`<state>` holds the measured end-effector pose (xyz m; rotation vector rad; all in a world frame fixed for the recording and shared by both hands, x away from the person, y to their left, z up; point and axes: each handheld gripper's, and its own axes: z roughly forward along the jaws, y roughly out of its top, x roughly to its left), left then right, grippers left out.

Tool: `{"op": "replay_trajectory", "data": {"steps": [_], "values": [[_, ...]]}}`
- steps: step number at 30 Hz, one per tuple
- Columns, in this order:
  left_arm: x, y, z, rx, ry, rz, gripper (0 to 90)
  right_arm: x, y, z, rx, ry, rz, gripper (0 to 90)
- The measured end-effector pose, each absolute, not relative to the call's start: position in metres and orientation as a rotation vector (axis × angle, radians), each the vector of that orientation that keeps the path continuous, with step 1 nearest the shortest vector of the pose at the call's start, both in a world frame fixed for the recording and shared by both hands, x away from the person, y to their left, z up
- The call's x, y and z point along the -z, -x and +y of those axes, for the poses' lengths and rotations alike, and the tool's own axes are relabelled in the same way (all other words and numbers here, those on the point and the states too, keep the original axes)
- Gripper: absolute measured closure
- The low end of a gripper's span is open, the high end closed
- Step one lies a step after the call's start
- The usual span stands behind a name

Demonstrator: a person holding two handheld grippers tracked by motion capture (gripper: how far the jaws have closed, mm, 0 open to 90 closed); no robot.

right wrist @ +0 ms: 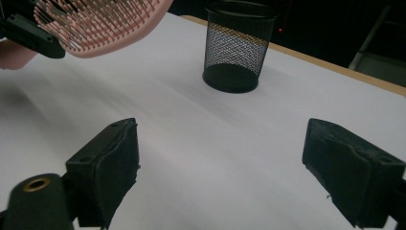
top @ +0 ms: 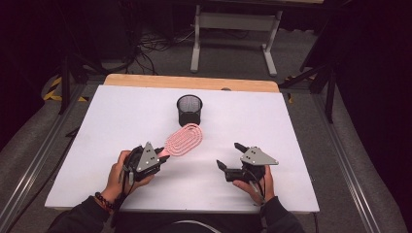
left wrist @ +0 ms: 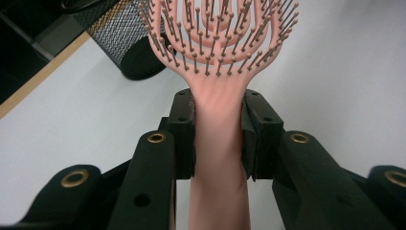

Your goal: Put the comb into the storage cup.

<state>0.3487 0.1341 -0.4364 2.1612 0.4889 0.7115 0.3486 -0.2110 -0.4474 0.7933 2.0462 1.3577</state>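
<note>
High view: a black mesh cup (top: pixel 189 109) stands upright on the white table (top: pixel 97 145), toward the far edge, with bare board between it and the 2 grippers. A pink hairbrush (top: pixel 183 140) sits just short of the cup, its head pointing toward it and not touching it. Left gripper view: the left gripper (left wrist: pixel 218 129) has both pads clamped on the brush's handle, bristles facing the camera. Right gripper view: the right gripper (right wrist: pixel 220 158) has its 2 jaws spread wide with nothing between them, over bare table, well apart from the brush and short of the cup.
</note>
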Motion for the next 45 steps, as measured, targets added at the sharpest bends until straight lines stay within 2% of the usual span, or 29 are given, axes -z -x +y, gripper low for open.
{"op": "replay_trajectory", "data": {"steps": [14, 30, 45], "values": [[0.437, -0.342, 0.129, -0.766, -2.056, 0.441, 69.6, 0.427, -0.350, -0.199, -1.468, -0.758, 1.973, 8.6], [0.443, -0.334, 0.117, -0.810, -2.031, 0.367, 69.6, 0.415, -0.352, -0.191, -1.602, -0.735, 1.970, 7.6], [0.450, -0.327, 0.108, -0.831, -2.003, 0.345, 69.6, 0.422, -0.367, -0.178, -1.782, -0.803, 1.999, 8.8]]}}
